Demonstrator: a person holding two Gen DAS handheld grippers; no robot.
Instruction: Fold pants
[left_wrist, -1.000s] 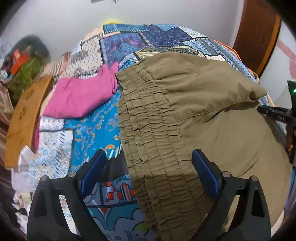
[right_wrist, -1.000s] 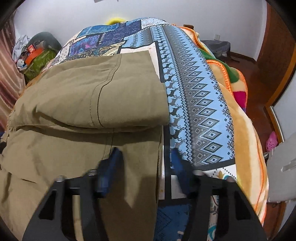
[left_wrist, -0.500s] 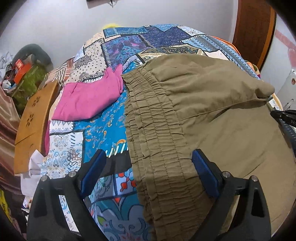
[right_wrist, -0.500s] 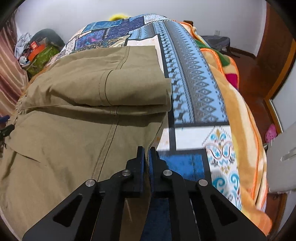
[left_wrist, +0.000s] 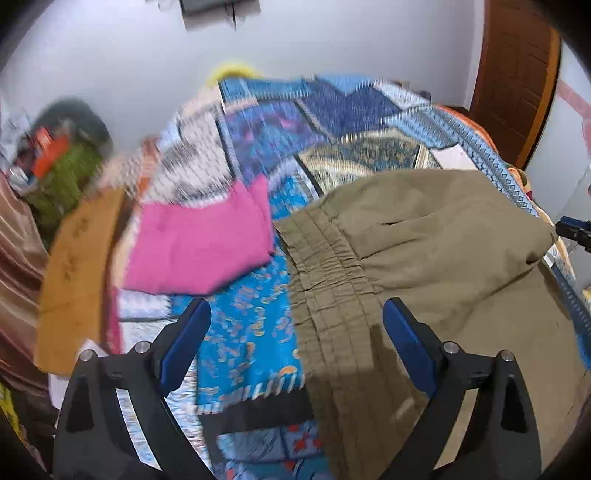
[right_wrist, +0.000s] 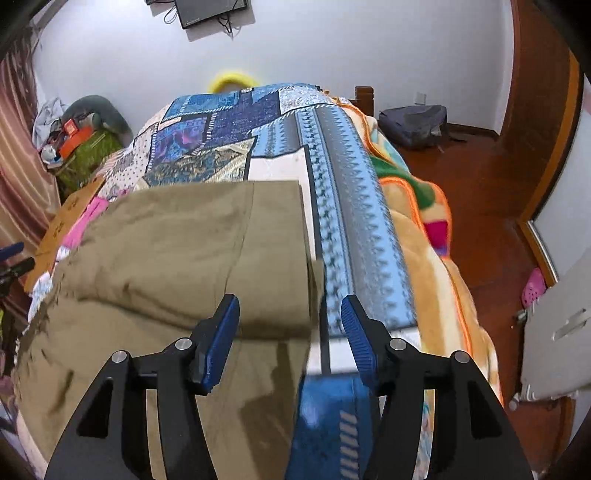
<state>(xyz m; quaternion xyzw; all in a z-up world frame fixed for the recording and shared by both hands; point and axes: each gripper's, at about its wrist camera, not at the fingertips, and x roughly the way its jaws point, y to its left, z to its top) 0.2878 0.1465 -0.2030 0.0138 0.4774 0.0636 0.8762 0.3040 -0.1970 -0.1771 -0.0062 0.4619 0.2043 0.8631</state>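
Olive pants (left_wrist: 443, 266) lie on the patterned bedspread (left_wrist: 251, 332), with the leg part folded back over the body. The elastic waistband (left_wrist: 332, 295) runs toward me in the left wrist view. My left gripper (left_wrist: 295, 343) is open and empty above the waistband's left edge. In the right wrist view the pants (right_wrist: 166, 258) show the folded layer's edge at the right. My right gripper (right_wrist: 290, 332) is open and empty, hovering over that right edge of the pants.
A folded pink garment (left_wrist: 199, 243) lies left of the pants. A wooden board (left_wrist: 77, 280) leans at the bed's left side. An orange blanket (right_wrist: 436, 258) hangs off the right side. A backpack (right_wrist: 413, 123) sits on the floor by the door (left_wrist: 517, 74).
My right gripper was shut half a second ago and has opened and risen. My left gripper stayed open and swung up and back; the view is blurred from motion.
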